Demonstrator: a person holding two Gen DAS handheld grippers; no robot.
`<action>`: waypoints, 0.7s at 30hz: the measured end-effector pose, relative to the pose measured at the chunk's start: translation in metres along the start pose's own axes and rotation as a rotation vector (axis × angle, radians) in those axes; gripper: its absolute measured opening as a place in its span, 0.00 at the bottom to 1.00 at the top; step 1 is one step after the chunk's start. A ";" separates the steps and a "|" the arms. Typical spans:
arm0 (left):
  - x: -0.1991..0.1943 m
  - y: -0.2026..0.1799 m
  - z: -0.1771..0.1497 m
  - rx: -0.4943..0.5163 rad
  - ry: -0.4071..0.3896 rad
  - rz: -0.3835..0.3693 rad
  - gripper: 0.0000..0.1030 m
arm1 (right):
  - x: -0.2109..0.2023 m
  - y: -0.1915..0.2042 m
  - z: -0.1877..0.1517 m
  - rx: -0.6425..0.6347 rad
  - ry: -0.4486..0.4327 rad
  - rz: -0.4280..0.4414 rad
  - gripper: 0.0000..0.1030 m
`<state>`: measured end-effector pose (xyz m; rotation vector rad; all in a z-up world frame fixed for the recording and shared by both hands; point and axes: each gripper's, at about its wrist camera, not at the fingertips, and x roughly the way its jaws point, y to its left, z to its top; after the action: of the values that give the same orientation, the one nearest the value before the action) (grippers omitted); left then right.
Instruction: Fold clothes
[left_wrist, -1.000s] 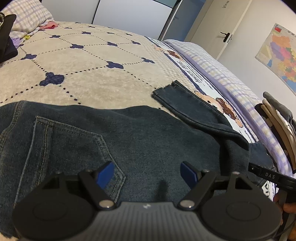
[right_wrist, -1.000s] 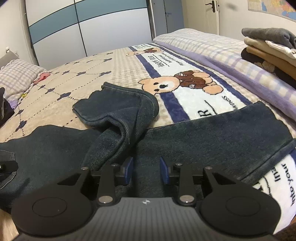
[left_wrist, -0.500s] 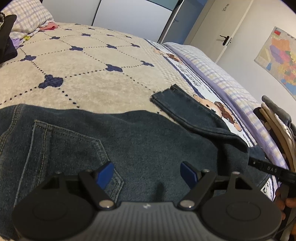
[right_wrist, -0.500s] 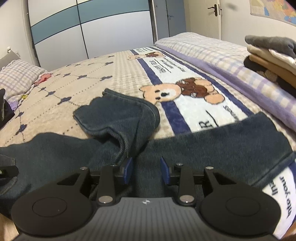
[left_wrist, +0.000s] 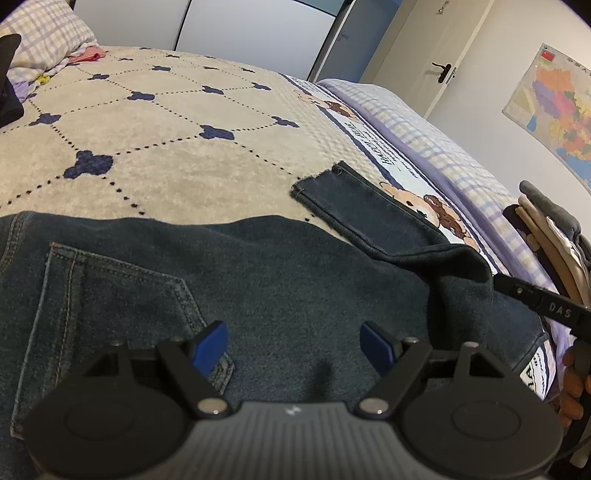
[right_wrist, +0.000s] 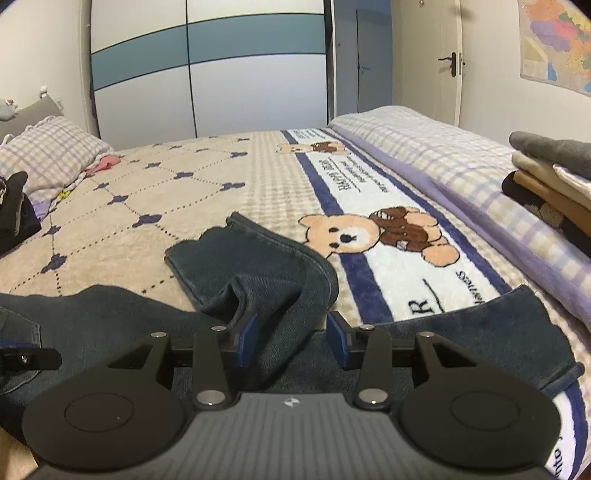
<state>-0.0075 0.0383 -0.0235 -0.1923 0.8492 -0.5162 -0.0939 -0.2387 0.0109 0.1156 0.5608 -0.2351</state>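
Observation:
Dark blue jeans (left_wrist: 258, 280) lie spread on the bed, back pocket (left_wrist: 110, 295) up at the left. One leg is folded back, and its hem (left_wrist: 332, 192) lies on the blanket. My left gripper (left_wrist: 293, 341) is open and empty just above the seat of the jeans. In the right wrist view the folded leg (right_wrist: 258, 273) bunches up ahead. My right gripper (right_wrist: 291, 338) is open, with its jaws on either side of a fold of that leg. The other leg (right_wrist: 480, 332) runs to the right.
The bed has a beige patterned blanket (left_wrist: 166, 147) with a bear strip (right_wrist: 369, 236) and a purple checked cover (right_wrist: 461, 155). A stack of folded clothes (right_wrist: 546, 177) sits at the right. A checked pillow (right_wrist: 44, 155) and dark items (right_wrist: 14, 214) lie at the far left.
Both grippers have pulled back and risen slightly, so more of the room shows. My right gripper's jaws have opened wider. The jeans have not moved.

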 end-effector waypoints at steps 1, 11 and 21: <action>0.001 -0.001 0.000 -0.002 0.002 -0.004 0.78 | 0.000 0.000 0.002 0.001 -0.003 0.002 0.44; 0.011 -0.015 0.000 0.023 0.004 -0.054 0.78 | 0.018 0.018 0.018 -0.099 -0.035 0.085 0.50; 0.013 -0.027 0.006 0.042 0.001 -0.097 0.78 | 0.025 0.022 0.007 -0.142 -0.040 0.018 0.11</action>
<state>-0.0059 0.0084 -0.0185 -0.1959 0.8327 -0.6247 -0.0644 -0.2232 0.0048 -0.0216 0.5344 -0.1796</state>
